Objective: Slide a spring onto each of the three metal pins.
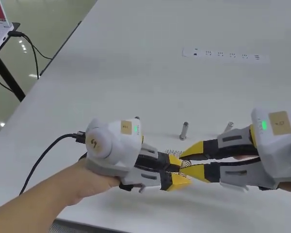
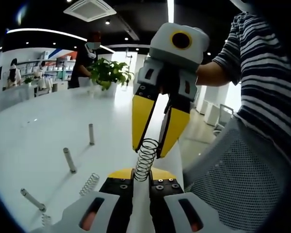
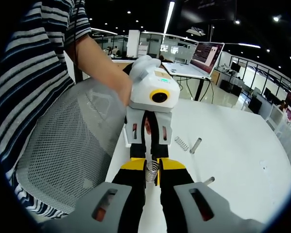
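Head view is showing the left gripper (image 1: 178,173) clamping a spring (image 2: 146,158) over the white workbench (image 1: 136,77), the right gripper (image 1: 185,164) flanking it, grip unclear, a power strip (image 1: 225,54) lying beyond.

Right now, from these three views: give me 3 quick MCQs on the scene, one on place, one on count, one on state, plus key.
1. Where is the loose spring?
A) lying on the white table near the metal pins
B) in a tray
C) in a drawer

2. How many metal pins are on the table?
A) two
B) three
C) five

3. The held spring is:
A) flat on the table
B) off the table, between the left gripper and the right gripper
C) already on a pin

Key:
1 A: the head view shows it flat on the table, just short of the pins.
2 B: the left gripper view shows three pins.
3 B: both grippers' yellow tips close on its ends.
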Demonstrator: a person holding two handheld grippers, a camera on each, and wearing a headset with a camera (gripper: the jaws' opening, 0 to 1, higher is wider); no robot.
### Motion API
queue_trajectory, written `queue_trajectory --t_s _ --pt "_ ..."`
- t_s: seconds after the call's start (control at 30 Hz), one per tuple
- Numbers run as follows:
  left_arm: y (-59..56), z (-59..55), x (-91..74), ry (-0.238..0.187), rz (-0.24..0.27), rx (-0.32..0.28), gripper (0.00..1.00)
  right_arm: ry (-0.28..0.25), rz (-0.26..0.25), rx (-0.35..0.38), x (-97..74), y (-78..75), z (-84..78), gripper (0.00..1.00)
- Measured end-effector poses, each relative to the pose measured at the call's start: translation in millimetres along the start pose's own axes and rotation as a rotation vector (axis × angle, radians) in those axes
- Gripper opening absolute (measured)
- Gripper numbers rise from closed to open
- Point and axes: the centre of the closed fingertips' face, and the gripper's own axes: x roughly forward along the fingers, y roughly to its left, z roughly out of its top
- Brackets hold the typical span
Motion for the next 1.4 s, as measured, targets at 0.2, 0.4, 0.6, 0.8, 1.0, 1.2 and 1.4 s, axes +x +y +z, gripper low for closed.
queue_trajectory --t_s 0.2,0.4,0.6,0.8,1.0,1.2,1.4 --pt "-0.4 3.6 0.7 -0.013 0.003 -0.021 0.08 0.015 0.002 -0.016 1.4 1.0 -1.6 0.07" --pt "1.2 2.5 0.0 -0.008 0.014 -0.022 0.12 0.014 -0.005 -0.015 0.6 -0.7 -1.5 0.07" --pt "3.2 0.5 -0.8 -0.001 0.028 -0.021 0.18 0.015 -0.01 -0.017 0.2 -2.4 -1.5 0.07" --pt "8.0 -2.9 -7.8 0.013 0.052 -0.02 0.2 0.018 -0.024 -0.014 -0.9 -6.0 -3.1 0.07" --pt "18.7 -3.6 -20.4 0.012 0.1 -0.035 0.27 0.02 -0.04 -0.011 -2.1 -9.5 -5.0 0.07" --pt "23.8 -5.1 -29.7 0.007 0.133 -0.049 0.33 0.019 -0.051 -0.012 -2.5 -12.4 -4.7 0.07" --pt "25.2 -11.0 -37.4 0.01 0.158 -0.072 0.39 0.025 -0.065 -0.017 -3.0 -17.3 -5.8 0.07"
